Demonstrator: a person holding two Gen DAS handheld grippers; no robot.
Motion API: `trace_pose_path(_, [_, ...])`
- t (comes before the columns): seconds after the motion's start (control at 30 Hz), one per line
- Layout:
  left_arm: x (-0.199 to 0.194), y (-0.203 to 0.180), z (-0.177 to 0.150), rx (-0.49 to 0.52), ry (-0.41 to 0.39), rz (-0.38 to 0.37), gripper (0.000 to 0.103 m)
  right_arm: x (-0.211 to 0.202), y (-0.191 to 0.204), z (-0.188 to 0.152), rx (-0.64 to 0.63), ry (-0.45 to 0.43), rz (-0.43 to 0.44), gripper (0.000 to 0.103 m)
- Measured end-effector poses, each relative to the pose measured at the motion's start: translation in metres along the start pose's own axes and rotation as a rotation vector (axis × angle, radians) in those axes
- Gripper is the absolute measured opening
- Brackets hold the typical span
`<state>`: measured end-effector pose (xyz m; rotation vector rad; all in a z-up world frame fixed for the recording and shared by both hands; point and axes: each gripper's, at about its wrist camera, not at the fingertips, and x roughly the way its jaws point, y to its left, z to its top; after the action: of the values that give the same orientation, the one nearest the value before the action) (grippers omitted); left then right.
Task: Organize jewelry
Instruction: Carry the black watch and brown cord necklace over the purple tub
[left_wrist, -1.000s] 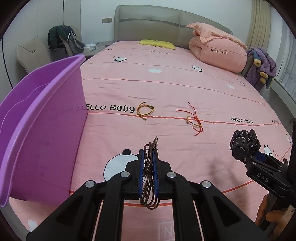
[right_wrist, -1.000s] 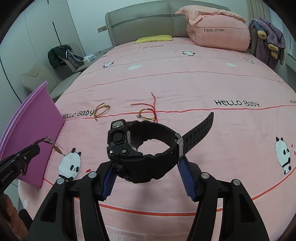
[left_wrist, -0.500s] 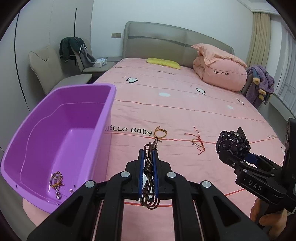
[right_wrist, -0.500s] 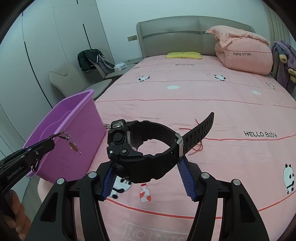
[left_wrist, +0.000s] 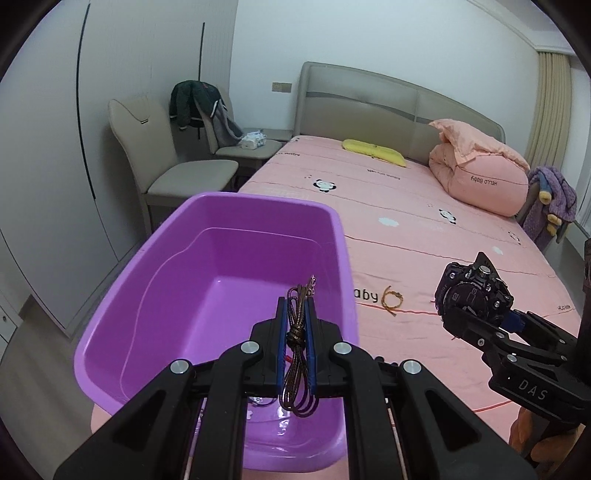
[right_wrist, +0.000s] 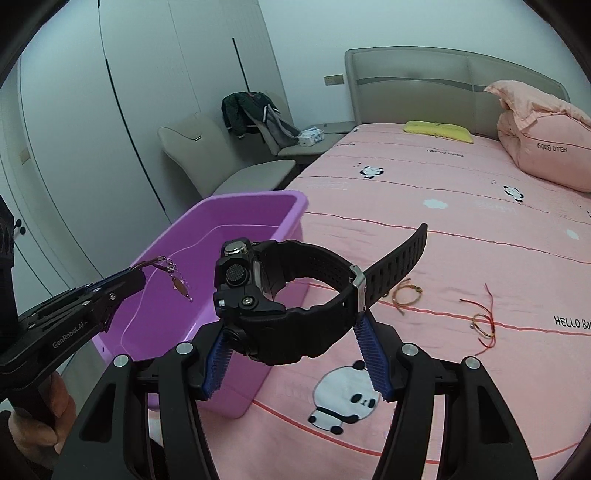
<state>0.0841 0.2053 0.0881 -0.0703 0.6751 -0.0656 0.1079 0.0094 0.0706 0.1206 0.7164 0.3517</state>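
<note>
My left gripper (left_wrist: 295, 306) is shut on a looped brown cord necklace (left_wrist: 297, 332) and hangs over the inside of the purple tub (left_wrist: 221, 197). In the right wrist view that gripper (right_wrist: 136, 269) reaches in from the left, and the necklace's small pendant (right_wrist: 177, 286) dangles above the tub (right_wrist: 258, 197). My right gripper (right_wrist: 291, 328) is shut on a chunky black watch (right_wrist: 280, 295), with its strap end sticking out to the right. It hovers over the bed just right of the tub; the left wrist view shows the watch (left_wrist: 469, 291) too.
A woven brown bracelet (right_wrist: 406, 293) and a red-string bracelet (right_wrist: 482, 323) lie on the pink bedsheet (right_wrist: 461, 206). A rolled pink duvet (left_wrist: 480, 177) and a yellow pillow (left_wrist: 373, 151) sit near the headboard. Beige chairs (left_wrist: 177, 173) stand left of the bed.
Both grippers rose and swung left with their loads. The tub, seen from the side before, now lies under the left gripper with its inside showing.
</note>
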Motion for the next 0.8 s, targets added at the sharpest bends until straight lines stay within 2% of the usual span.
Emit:
trace_pose_path(0.37, [0.013,0.074,-0.001,-0.082,0.028,0.099,0.009,0.051,0.079,0.022,-0.102,0.053,0.09,0.059])
trace_pose_path(0.57, [0.023,0.092,-0.004,-0.114,0.051,0.129,0.009,0.083,0.107,0.027,-0.15,0.117,0.104,0.059])
trace_pose_path(0.8, [0.04,0.103,-0.009,-0.159,0.106,0.159,0.009,0.111,0.125,0.026,-0.191,0.192,0.082,0.059])
